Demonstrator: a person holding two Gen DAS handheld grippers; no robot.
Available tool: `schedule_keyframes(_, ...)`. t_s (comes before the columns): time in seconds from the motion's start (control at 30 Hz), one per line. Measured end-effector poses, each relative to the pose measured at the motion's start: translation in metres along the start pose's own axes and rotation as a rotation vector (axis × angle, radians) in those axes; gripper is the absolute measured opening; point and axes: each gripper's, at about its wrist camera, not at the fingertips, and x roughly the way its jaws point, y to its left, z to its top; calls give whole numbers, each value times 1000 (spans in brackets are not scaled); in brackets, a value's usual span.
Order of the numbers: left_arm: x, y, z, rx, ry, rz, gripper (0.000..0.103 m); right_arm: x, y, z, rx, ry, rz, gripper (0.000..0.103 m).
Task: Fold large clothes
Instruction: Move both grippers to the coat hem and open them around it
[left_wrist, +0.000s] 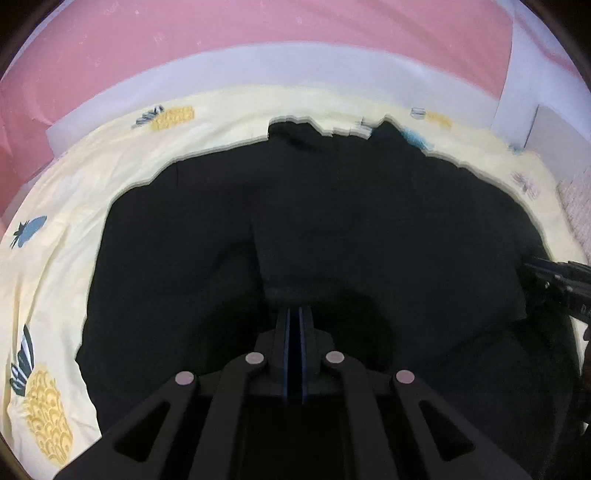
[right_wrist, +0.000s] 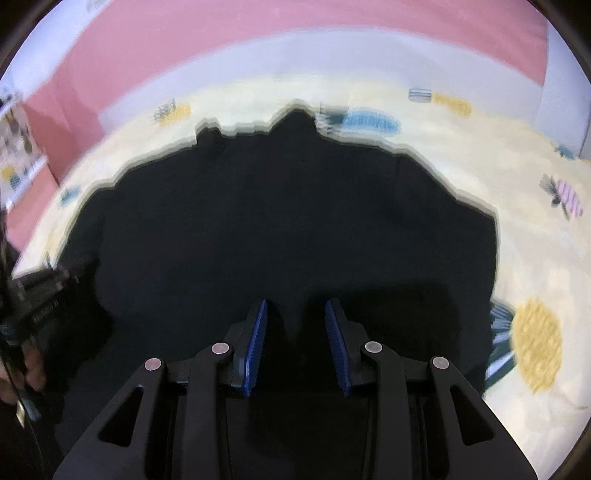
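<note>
Pale yellow bedsheet with pineapple print (left_wrist: 122, 166) across a bed, pink wall (left_wrist: 221, 40) behind. Large black cloth garment (left_wrist: 314, 221) spread flat on sheet, filling middle of both views, edges motion-blurred. Left tongs (left_wrist: 294, 314) pressed together over dark fabric near its front edge; pinching cloth or not, cannot tell. Right tongs (right_wrist: 294, 314) apart, blue pads (right_wrist: 256, 339) above garment, nothing clamped.

A bed (left_wrist: 122, 155) with a pale yellow sheet (right_wrist: 461, 177) printed with pineapples (left_wrist: 46, 413) carries the things; a big black piece of clothing (left_wrist: 295, 221) lies spread right on the sheet, covering its middle.
</note>
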Motion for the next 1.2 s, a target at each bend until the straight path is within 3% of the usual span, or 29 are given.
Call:
schedule_keyframes(0.1, -10, -7, 3, 20, 4, 35, 5, -8, 2, -1, 5, -3, -21, 34)
schedule_keyframes(0.23, -43, -14, 0, 35, -26, 18, 5, -42, 4, -7, 16, -49, -8, 35)
schedule_keyframes(0.33, -68, -16, -16, 31, -40, 3, 6, -69, 9, -22, 21, -74, 0, 35)
schedule_keyframes(0.5, -105, -18, -46, 21, -47, 0, 18, -106, 19, -52, 10, -96, -5, 35)
schedule_keyframes(0.97, -177, -17, -120, 20, -40, 14, 20, -175, 47, -141, 11, -100, 9, 40)
schedule_keyframes(1.1, -192, -13, -140, 5, -39, 16, 29, -187, 51, -166, 14, -93, 27, 52)
schedule_keyframes(1.2, -202, -9, -156, 0, -40, 21, 37, -192, 49, -187, 20, -76, 32, 53)
